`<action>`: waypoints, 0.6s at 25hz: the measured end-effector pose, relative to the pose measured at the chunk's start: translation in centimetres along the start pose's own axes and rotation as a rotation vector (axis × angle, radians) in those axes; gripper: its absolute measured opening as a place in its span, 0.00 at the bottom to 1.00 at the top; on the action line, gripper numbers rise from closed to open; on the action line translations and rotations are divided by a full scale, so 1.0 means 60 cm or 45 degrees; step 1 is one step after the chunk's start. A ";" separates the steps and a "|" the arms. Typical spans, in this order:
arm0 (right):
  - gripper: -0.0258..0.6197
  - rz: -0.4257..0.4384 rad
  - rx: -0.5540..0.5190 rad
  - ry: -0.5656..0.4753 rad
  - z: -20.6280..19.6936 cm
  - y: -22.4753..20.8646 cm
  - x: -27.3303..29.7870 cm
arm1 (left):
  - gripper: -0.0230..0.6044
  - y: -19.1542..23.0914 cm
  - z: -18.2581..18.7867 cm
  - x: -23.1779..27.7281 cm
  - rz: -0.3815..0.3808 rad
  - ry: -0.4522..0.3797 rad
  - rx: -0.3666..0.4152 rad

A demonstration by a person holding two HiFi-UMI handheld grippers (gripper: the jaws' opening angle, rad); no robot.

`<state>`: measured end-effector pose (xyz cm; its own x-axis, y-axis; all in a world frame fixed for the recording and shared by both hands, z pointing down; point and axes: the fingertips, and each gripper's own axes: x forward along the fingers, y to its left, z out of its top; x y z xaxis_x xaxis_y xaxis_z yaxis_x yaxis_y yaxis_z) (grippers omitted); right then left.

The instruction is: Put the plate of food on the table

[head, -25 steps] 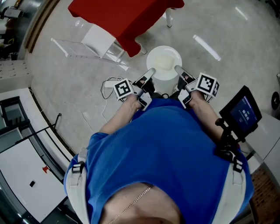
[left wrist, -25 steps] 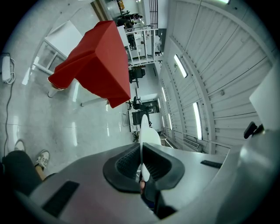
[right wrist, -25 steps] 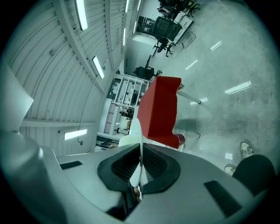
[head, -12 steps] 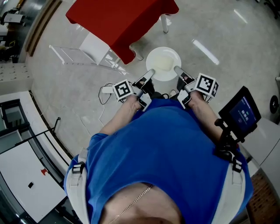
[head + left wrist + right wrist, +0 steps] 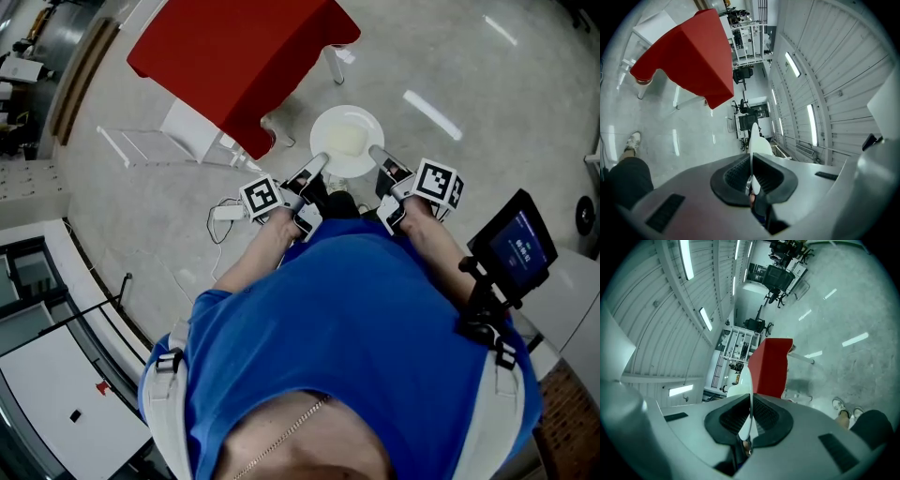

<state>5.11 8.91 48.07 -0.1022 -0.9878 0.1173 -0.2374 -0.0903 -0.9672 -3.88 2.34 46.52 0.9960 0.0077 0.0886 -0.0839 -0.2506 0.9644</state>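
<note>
We clamp the plate by its rim in the left hand-held gripper and right hand-held gripper, above the floor. The counter lies at eleven o'clock, nearer our left.

Plate at upper centre, left tool on its lower-left rim, right tool on its lower-right rim, worktop just upper left.
</note>
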 end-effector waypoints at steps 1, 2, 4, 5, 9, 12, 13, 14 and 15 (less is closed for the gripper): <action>0.06 -0.003 0.006 -0.008 0.003 0.001 0.001 | 0.07 -0.002 0.003 0.003 0.002 0.009 0.001; 0.06 -0.007 0.011 -0.014 0.005 0.003 0.002 | 0.06 -0.003 0.006 0.006 0.003 0.018 -0.001; 0.06 -0.022 0.017 -0.014 0.006 0.003 0.002 | 0.07 -0.004 0.007 0.006 0.007 0.024 -0.016; 0.06 -0.029 0.016 -0.006 0.003 0.002 0.001 | 0.07 -0.002 0.003 0.003 0.009 0.019 -0.026; 0.06 -0.042 0.004 0.043 -0.013 -0.007 -0.003 | 0.07 0.010 -0.011 -0.011 0.012 -0.017 -0.042; 0.06 -0.050 -0.002 0.048 -0.015 -0.011 -0.003 | 0.07 0.013 -0.012 -0.012 0.010 -0.019 -0.042; 0.06 -0.053 -0.009 0.052 -0.015 -0.011 -0.002 | 0.07 0.015 -0.012 -0.013 0.012 -0.020 -0.043; 0.06 -0.054 -0.017 0.057 -0.015 -0.010 0.000 | 0.07 0.017 -0.011 -0.013 0.012 -0.022 -0.044; 0.06 -0.055 -0.021 0.061 -0.014 -0.010 0.001 | 0.07 0.018 -0.010 -0.013 0.010 -0.025 -0.046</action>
<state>4.42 9.00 48.85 -0.1374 -0.9759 0.1698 -0.2587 -0.1301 -0.9572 -4.76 2.65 47.66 0.9957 -0.0136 0.0918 -0.0925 -0.2157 0.9721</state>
